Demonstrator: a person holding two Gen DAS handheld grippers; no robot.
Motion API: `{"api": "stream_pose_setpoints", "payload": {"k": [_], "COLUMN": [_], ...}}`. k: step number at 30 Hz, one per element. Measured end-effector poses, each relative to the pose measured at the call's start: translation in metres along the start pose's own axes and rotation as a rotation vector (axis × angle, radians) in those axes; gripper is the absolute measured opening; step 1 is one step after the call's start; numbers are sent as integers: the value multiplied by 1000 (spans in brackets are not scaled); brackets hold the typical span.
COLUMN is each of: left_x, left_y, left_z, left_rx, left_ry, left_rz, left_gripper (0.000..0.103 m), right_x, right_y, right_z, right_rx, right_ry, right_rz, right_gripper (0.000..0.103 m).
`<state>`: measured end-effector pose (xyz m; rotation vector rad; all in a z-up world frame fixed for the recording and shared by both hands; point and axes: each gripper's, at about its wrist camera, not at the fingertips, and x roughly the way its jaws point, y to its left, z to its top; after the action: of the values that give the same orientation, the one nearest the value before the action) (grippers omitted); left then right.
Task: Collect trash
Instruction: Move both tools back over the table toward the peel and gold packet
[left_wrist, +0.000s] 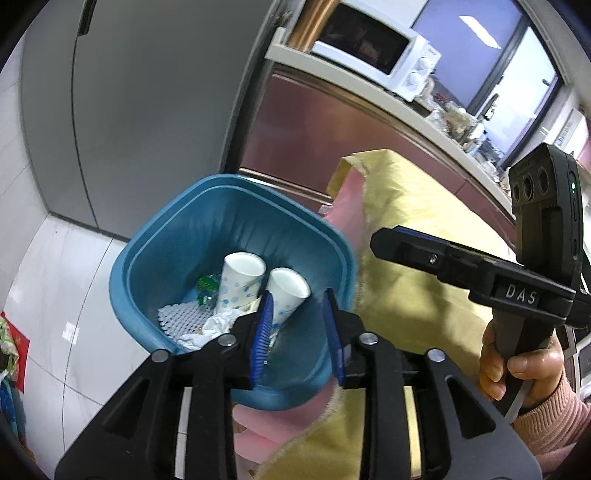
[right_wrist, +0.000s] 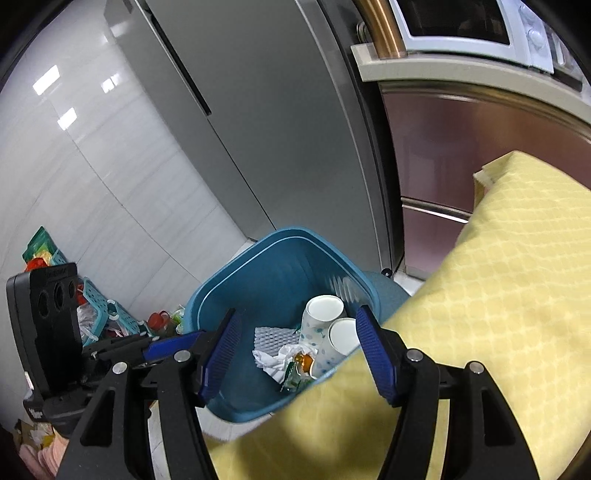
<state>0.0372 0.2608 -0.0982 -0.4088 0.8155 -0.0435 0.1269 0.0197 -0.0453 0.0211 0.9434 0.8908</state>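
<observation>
Kitchen surroundings fill the left wrist view: a grey refrigerator stands at the back left, a white microwave sits on a counter at the upper right, and white tiles cover the floor. Below the camera, a blue bin stands on the floor beside a table with a yellow cloth. Inside the bin lie two white paper cups with blue dots, a white foam net, crumpled white paper and a green wrapper. The left gripper hangs over the bin's near side with its blue pads a narrow gap apart; nothing is pressed between them, and one cup lies in the bin below the gap. The right gripper enters from the right above the cloth, held by a hand in a pink sleeve; its jaw gap cannot be judged from this side. In the right wrist view, the same refrigerator and a tiled wall form the background, with the microwave at the top. The bin sits at centre, partly covered by the edge of the cloth. The cups, net, paper and wrapper rest on its bottom. The right gripper stands wide and empty above the bin. The left gripper shows at the left, in front of a teal basket on the floor.
</observation>
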Motion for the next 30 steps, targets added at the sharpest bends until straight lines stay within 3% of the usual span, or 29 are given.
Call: {"api": "stream_pose_setpoints", "payload": {"k": [12,30], "left_x": [-3,37], "left_y": [-91,-265], "left_z": [-11,-49], "left_rx": [176,450], "left_ry": [8,115], "left_rz": [-171,-387], "left_gripper": [34,40], "right_x": [-106,-264], "right_y": [-30,-138], "right_z": [-44,-163], "right_rx": [18,319], "right_ry": [-144,-307], "right_rz": [-106,-477], "right_gripper": [62,62]}}
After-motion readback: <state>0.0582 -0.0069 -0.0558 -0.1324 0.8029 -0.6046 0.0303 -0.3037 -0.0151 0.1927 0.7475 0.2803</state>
